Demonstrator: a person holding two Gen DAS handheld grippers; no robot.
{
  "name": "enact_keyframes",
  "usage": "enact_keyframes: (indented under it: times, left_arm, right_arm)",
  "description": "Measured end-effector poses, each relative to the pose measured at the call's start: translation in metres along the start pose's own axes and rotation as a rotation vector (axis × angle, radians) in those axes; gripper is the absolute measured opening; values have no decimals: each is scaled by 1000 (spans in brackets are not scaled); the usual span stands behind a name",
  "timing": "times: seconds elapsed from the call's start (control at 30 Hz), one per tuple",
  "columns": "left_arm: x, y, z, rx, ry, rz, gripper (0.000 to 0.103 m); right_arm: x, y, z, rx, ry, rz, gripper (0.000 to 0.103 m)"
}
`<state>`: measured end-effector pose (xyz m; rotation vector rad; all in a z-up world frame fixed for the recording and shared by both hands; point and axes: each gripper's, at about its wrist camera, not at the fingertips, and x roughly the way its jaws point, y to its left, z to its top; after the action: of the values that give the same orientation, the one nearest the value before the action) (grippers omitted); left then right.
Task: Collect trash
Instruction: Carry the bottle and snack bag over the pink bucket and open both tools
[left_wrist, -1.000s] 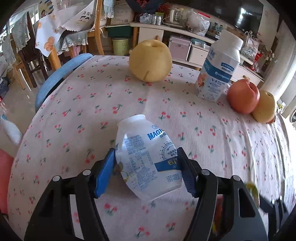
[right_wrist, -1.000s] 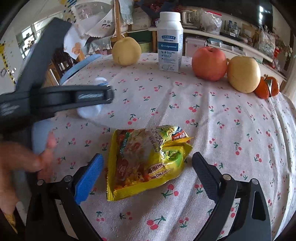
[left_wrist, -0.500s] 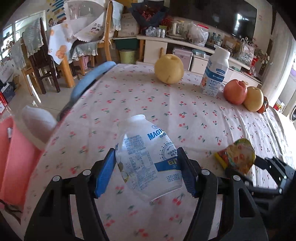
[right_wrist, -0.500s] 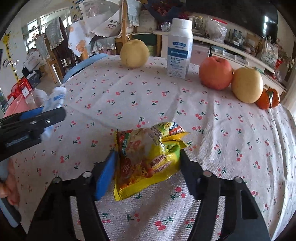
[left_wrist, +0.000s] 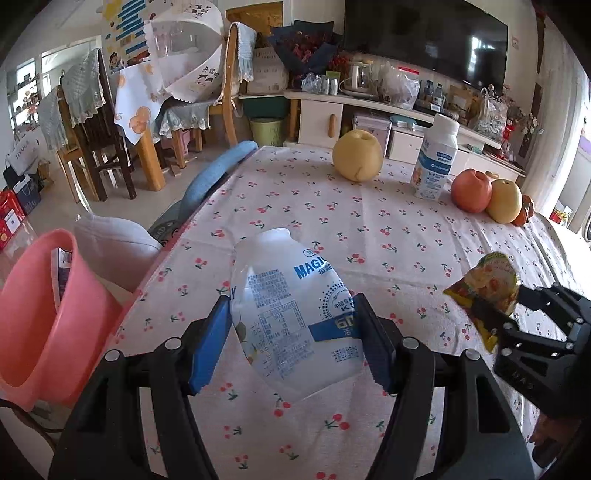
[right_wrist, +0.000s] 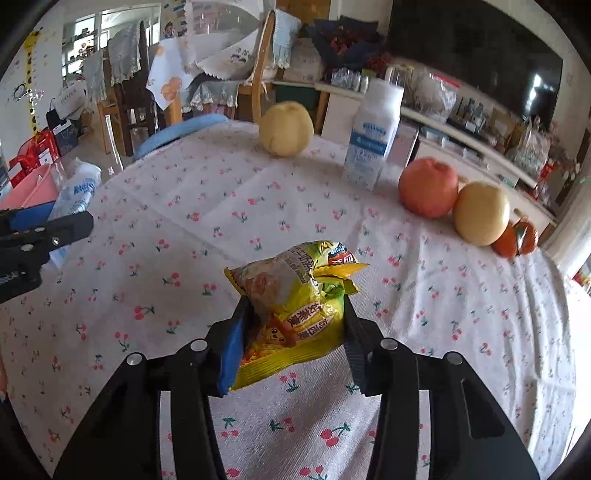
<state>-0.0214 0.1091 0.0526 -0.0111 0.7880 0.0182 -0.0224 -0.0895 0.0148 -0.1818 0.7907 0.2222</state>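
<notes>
My left gripper (left_wrist: 291, 332) is shut on a crushed white plastic bottle (left_wrist: 291, 310) with blue print and holds it above the table near its left edge. The bottle also shows in the right wrist view (right_wrist: 75, 192). My right gripper (right_wrist: 291, 328) is shut on a yellow snack wrapper (right_wrist: 295, 295), lifted off the cherry-print tablecloth (right_wrist: 258, 206). The wrapper also shows at the right of the left wrist view (left_wrist: 484, 288). A pink bin (left_wrist: 40, 314) stands beside the table at the left, with a white bag (left_wrist: 110, 243) behind it.
A yellow pear (left_wrist: 356, 155), an upright white drink bottle (left_wrist: 436, 158), a red apple (left_wrist: 471, 188), a second pear (left_wrist: 504, 199) and a small orange fruit (left_wrist: 524, 212) sit at the far side of the table. A blue chair back (left_wrist: 218, 173) is at the left edge.
My left gripper has lifted the bottle and pulled back toward the left, bringing the pink bin into view. My right gripper has closed on the snack wrapper and raised it off the cloth.
</notes>
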Motion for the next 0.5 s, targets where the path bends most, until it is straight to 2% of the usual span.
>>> enact_keyframes:
  times: [0.5]
  left_arm:
    - [-18,28,9,-31,-63,-10,67]
  right_arm:
    - [-45,44,12,-112,-84,-78,48]
